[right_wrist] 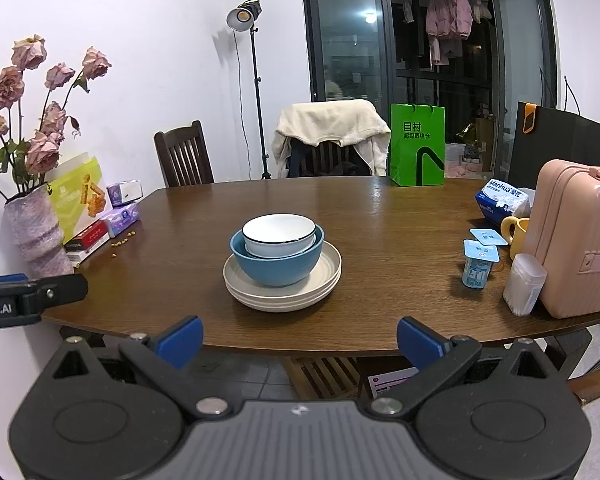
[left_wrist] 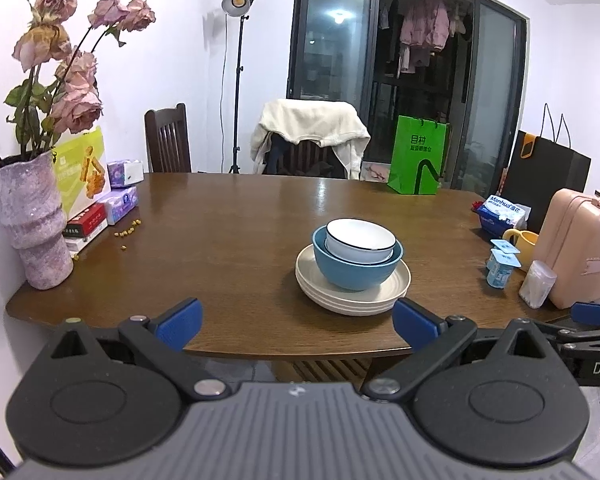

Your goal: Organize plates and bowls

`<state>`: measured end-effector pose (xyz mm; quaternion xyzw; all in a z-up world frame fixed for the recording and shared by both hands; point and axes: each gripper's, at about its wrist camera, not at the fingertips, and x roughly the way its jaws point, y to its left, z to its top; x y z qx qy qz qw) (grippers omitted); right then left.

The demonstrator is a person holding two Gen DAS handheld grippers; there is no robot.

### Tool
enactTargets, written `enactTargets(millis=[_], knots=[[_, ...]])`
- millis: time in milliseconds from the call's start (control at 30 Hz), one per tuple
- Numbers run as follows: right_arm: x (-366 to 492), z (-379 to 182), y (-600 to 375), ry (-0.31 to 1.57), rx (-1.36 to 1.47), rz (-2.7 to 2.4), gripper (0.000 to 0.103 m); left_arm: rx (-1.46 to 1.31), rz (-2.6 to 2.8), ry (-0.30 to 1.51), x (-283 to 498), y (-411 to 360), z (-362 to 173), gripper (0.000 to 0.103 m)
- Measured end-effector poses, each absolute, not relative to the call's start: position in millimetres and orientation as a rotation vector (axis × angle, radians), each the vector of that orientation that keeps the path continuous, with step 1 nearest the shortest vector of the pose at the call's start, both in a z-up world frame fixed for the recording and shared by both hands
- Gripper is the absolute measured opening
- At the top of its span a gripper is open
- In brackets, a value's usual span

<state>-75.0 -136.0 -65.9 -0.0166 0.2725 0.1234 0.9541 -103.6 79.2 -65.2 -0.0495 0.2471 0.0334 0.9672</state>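
Crockery gathered into one nest ahead of both claws, on the brown table (right_wrist: pixel 380 240). Left to right across the scene:

Left gripper (left_wrist: pixel 296 322): spread wide, blue fingertips (left_wrist: pixel 180 322) well apart, nothing between them, hanging short of the table's near edge. Seen from here, stack ahead and a little right of centre.

Cream plates (right_wrist: pixel 324 276) at the bottom, apparently three judging by the rims, though hard to count for sure. Blue bowl (right_wrist: pixel 276 266) seated on top of them, white bowl (right_wrist: pixel 278 236) with a dark rim nested inside the blue one. Whole pile upright, no lean visible, well clear of the yoghurt cups (right_wrist: pixel 478 268) and pink case (right_wrist: pixel 572 240) off to the right.

Right gripper (right_wrist: pixel 298 338): likewise spread wide and empty, also back off the table edge, stack ahead and slightly left of centre.

No other plates or bowls visible anywhere on the table. Judged from that: stacking apparently complete, with little or nothing left, unless the pile needs carrying elsewhere.
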Motion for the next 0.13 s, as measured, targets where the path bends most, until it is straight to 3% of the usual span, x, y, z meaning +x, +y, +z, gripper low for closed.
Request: enactTargets(millis=[133], knots=[[-76.0, -66.4, -134.0, 0.557, -0.032, 0.251, 0.103, -0.114, 0.05, 0.513, -102.3, 81.2, -65.2, 0.103]])
